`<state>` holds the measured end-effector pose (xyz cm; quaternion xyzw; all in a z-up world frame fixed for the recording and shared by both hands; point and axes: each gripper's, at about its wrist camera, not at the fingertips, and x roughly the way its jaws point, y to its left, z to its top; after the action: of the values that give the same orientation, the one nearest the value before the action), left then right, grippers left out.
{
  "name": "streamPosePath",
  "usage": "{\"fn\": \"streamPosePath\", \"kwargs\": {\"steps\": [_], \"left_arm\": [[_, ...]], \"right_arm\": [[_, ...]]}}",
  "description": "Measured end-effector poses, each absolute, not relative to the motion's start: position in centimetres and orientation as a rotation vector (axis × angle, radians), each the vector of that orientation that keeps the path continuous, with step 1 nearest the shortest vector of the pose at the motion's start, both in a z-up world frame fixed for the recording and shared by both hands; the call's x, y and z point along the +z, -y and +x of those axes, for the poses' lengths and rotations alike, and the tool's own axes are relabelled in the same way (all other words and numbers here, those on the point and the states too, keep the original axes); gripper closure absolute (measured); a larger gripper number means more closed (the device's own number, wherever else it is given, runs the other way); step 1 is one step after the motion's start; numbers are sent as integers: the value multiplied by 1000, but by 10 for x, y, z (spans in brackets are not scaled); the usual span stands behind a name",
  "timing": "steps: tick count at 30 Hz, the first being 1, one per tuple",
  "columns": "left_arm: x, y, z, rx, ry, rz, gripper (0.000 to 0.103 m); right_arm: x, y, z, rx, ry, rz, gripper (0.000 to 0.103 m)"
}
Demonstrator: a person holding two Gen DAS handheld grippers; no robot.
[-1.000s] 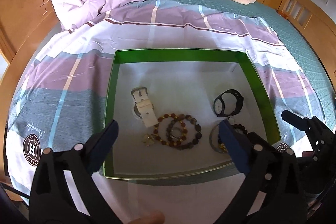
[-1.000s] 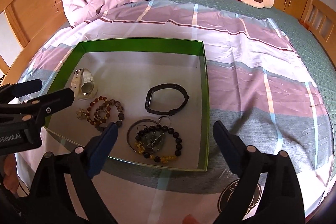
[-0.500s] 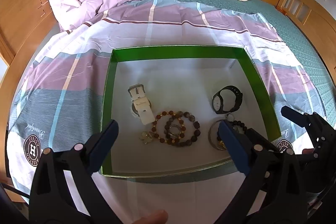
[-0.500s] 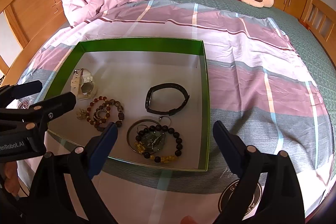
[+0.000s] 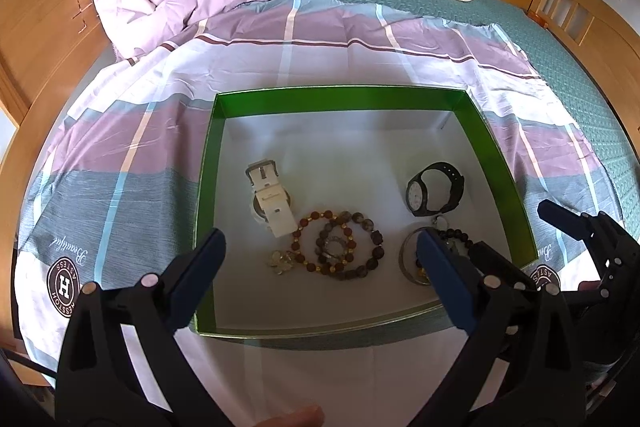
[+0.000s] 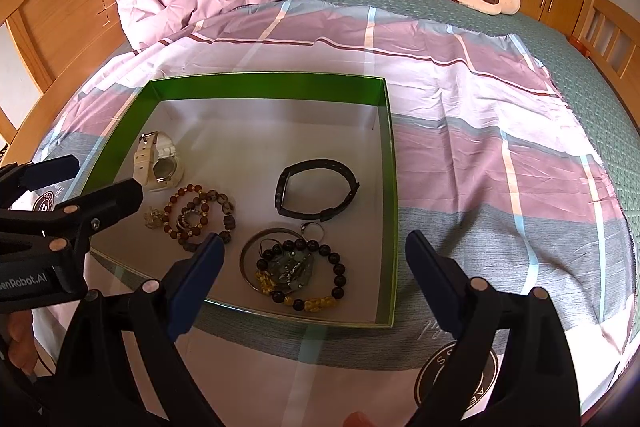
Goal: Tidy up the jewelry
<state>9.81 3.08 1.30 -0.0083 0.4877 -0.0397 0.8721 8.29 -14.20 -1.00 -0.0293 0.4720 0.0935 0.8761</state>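
The dark bead bracelet (image 6: pixel 310 277) lies in the green box's (image 6: pixel 390 187) near right corner, just ahead of my right fingers (image 6: pixel 312 275), wide open and empty. My left fingers (image 5: pixel 320 267), equally spread, hover over the brown beads (image 5: pixel 340 247).

one green box (image 6: pixel 390 187) held two watches, a white one (image 6: pixel 156 163) and a black one (image 6: pixel 316 193), plus two clusters of beaded bracelets (image 6: pixel 200 213) (image 6: pixel 304 277), one metal bangle (image 6: pixel 250 247) and one small ring (image 6: pixel 313 227).
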Motion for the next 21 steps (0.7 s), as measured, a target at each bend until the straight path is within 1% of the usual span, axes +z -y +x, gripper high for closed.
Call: {"fn": "streamPosePath", "kwargs": {"steps": [21], "left_arm": [[12, -31, 99, -83, -1024, -10, 6]], "right_arm": [[-10, 141, 83, 194, -985, -61, 13]]}}
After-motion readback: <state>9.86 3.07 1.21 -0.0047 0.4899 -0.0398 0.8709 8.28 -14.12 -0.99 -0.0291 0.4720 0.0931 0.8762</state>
